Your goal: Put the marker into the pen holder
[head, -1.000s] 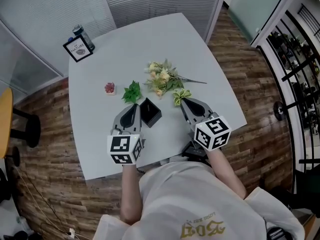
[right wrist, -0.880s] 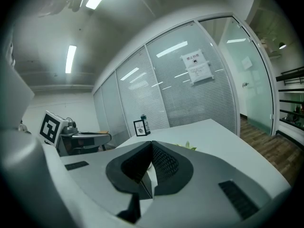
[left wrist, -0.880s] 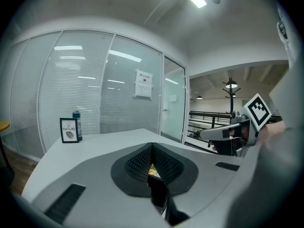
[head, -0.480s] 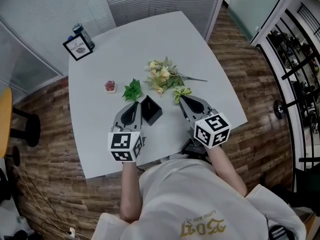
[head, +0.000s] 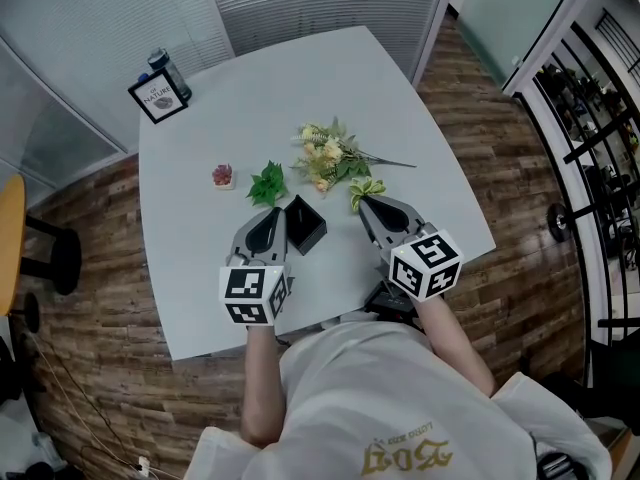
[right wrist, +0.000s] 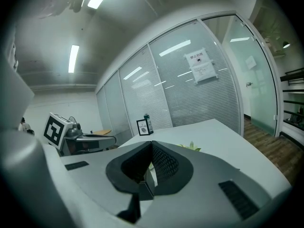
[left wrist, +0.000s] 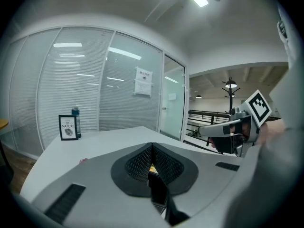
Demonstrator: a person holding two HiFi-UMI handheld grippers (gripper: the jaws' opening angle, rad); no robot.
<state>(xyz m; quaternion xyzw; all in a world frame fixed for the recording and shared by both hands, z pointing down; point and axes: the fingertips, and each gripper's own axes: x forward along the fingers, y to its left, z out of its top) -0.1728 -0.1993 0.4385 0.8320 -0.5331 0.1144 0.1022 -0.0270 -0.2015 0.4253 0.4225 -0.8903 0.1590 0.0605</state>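
On my feed the pale grey surface (head: 300, 78) carries a bouquet of cream and yellow flowers (head: 327, 156) lying on its side near the middle. A green leafy sprig (head: 265, 183) lies just to its left, and a small pink-red item (head: 222, 176) sits further left, apart from both. At the far left corner I see a framed card (head: 158, 97) printed NATURE standing upright with a dark bottle (head: 172, 72) just behind it, while a wood-plank floor (head: 90, 368) runs around the surface and a yellow round seat (head: 8, 243) shows at the left edge.
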